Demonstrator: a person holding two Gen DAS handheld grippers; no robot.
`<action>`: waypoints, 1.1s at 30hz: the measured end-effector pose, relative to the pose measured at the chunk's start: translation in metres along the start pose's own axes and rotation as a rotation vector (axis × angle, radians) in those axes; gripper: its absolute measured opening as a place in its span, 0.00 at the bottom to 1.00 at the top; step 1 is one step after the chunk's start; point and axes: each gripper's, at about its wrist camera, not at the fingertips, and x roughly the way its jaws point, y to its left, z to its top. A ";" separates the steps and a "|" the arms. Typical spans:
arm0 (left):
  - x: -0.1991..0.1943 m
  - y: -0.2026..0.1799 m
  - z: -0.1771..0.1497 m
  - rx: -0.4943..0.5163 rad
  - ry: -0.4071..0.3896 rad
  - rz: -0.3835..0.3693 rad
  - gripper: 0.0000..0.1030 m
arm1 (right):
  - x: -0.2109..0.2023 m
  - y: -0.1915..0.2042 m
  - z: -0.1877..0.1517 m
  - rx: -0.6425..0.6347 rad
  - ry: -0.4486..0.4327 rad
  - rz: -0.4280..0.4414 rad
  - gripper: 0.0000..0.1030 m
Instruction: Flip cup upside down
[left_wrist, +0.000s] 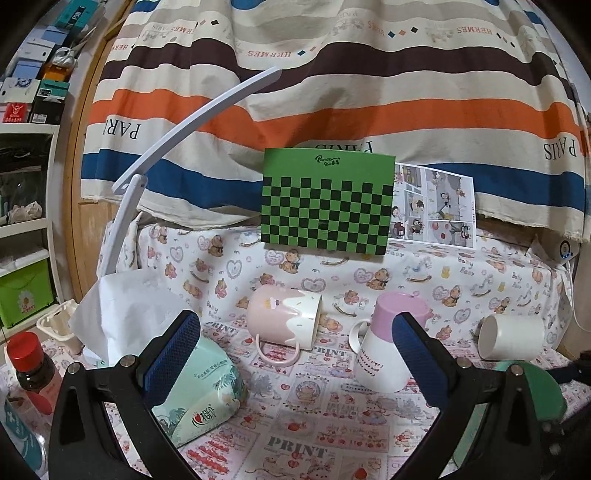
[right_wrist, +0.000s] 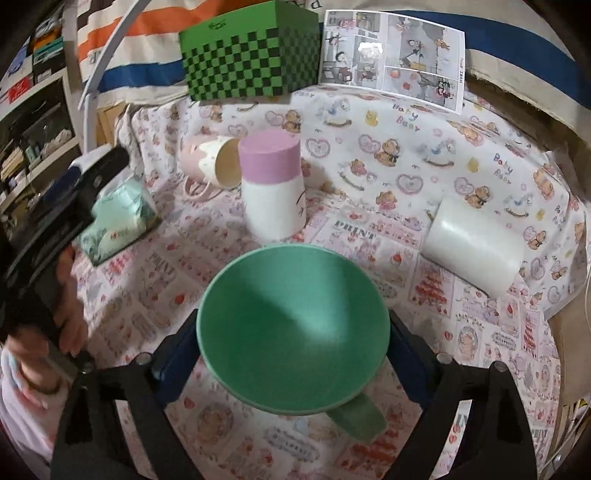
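My right gripper (right_wrist: 293, 332) is shut on a green cup (right_wrist: 291, 332), its flat base facing the camera and its handle (right_wrist: 358, 417) pointing down. The same cup shows at the right edge of the left wrist view (left_wrist: 535, 391). My left gripper (left_wrist: 295, 350) is open and empty above the table; it also shows in the right wrist view (right_wrist: 66, 199). A pink-and-white mug (left_wrist: 391, 347) stands upside down (right_wrist: 273, 188). A pink mug (left_wrist: 284, 321) lies on its side (right_wrist: 210, 162). A white cup (left_wrist: 511, 338) lies on its side (right_wrist: 472, 243).
A tissue pack (left_wrist: 199, 387) lies at the left (right_wrist: 118, 218). A green checkered box (left_wrist: 327, 201) and a comic sheet (left_wrist: 432, 206) stand at the back. A white lamp arm (left_wrist: 177, 133), a red-capped bottle (left_wrist: 33, 369) and white paper (left_wrist: 125, 314) are at the left.
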 end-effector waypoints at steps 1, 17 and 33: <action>0.000 0.000 0.000 0.000 -0.001 0.003 1.00 | 0.002 -0.001 0.005 0.013 -0.007 -0.012 0.88; 0.043 -0.011 -0.019 0.097 0.262 0.010 1.00 | 0.027 -0.009 0.036 0.060 -0.065 -0.001 0.93; 0.031 -0.094 -0.054 0.381 0.525 -0.390 1.00 | -0.031 -0.107 -0.022 0.273 -0.288 -0.084 1.00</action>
